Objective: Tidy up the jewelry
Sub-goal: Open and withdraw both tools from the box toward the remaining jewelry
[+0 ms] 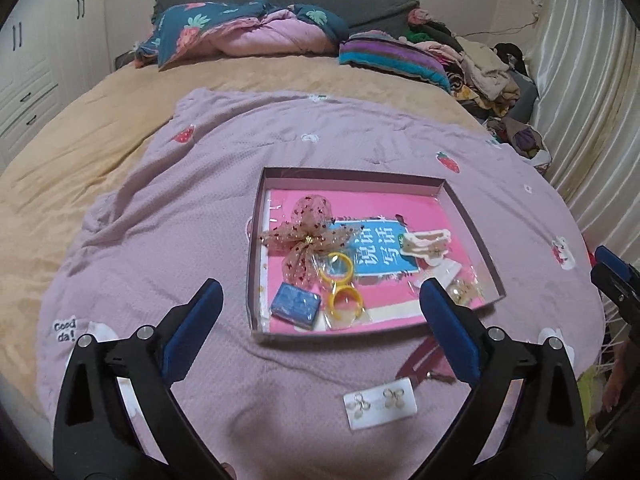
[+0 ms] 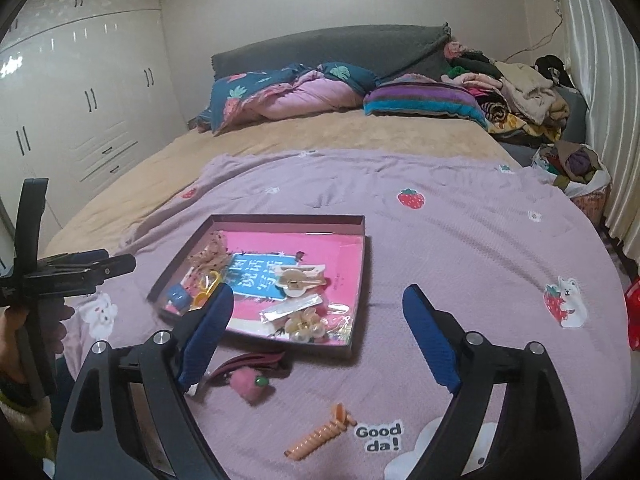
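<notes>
A shallow dark tray [image 1: 256,264] lies on the lilac blanket. It holds a glittery bow [image 1: 308,240], two yellow rings [image 1: 338,268], a small blue box [image 1: 296,304] and a white hair clip [image 1: 426,242]. My left gripper [image 1: 320,286] hovers open above the tray's near edge, nothing between its fingers. An earring card [image 1: 380,402] lies on the blanket just below it. My right gripper [image 2: 320,292] is also open and empty, over the tray's [image 2: 358,280] near right corner. A pink pompom hair tie [image 2: 252,386] and an orange spiral clip [image 2: 320,432] lie loose below it.
The lilac blanket [image 2: 460,248] covers a tan bed. Folded quilts [image 1: 256,32] and a striped pillow [image 1: 394,58] are at the headboard. A heap of clothes [image 2: 520,92] fills the far right. White wardrobes [image 2: 80,92] stand on the left.
</notes>
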Tool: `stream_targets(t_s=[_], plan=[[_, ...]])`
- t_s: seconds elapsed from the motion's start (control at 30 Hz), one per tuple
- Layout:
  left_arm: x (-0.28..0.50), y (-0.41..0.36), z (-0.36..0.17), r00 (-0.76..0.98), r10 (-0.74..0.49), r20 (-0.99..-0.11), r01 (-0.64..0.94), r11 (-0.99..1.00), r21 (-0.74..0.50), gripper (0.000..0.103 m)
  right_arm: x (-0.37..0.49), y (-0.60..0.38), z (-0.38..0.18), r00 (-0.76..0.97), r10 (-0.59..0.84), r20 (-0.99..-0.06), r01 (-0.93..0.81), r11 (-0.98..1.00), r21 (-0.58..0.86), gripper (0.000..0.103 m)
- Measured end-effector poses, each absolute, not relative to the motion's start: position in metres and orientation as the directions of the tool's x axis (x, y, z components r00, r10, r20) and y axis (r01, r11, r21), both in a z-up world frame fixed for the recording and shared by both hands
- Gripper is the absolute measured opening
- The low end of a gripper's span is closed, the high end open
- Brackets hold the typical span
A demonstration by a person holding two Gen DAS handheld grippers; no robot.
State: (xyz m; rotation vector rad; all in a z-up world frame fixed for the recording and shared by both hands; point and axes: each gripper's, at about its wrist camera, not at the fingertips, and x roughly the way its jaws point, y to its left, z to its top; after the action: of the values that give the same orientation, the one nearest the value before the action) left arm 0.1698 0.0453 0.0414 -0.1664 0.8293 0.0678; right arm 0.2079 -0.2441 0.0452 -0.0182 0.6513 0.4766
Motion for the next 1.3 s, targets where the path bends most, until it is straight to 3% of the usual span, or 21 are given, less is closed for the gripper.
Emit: stream_targets(t_s=[1.3], plan=[[0.089, 0.018, 0.000, 0.640, -0.010, -0.768, -0.038, 0.998, -0.044, 0.093, 0.137, -0.209, 0.003, 0.582, 0.454, -0.675, -0.553, 0.829, 0.080, 0.086]])
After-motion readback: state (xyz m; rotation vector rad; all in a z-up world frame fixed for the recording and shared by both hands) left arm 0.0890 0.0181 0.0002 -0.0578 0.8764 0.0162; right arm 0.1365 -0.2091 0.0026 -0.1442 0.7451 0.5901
